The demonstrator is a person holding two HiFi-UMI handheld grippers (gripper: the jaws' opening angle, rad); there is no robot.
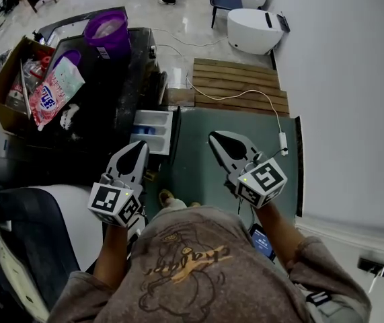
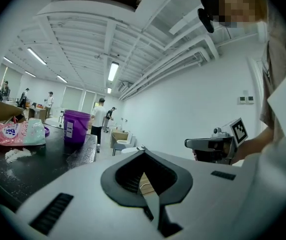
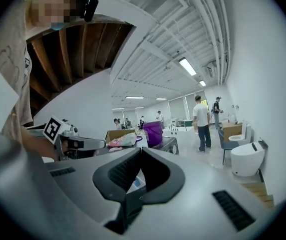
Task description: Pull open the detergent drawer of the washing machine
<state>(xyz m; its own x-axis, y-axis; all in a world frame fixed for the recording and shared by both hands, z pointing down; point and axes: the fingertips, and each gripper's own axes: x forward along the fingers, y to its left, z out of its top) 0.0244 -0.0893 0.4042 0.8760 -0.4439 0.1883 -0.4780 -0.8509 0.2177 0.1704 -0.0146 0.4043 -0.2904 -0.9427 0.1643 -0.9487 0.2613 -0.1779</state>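
Observation:
The white detergent drawer [image 1: 154, 128] stands pulled out from the dark washing machine [image 1: 101, 110], its compartments showing, one with blue inside. My left gripper [image 1: 140, 145] is shut with nothing between its fingers; in the head view its tip lies over the drawer's near left corner, and I cannot tell if it touches. My right gripper [image 1: 214, 136] is shut and empty, to the right of the drawer and apart from it, over the green mat [image 1: 192, 167]. Both gripper views show closed tips, the left gripper [image 2: 141, 148] and the right gripper [image 3: 140, 149].
On the machine's top stand a purple bucket [image 1: 107, 31], a detergent bag [image 1: 54, 91] and a cardboard box [image 1: 5, 79]. A wooden slatted platform [image 1: 242, 85] with a white cable [image 1: 245, 94] lies beyond the mat. A white toilet [image 1: 253, 29] stands further off. People walk in the distance.

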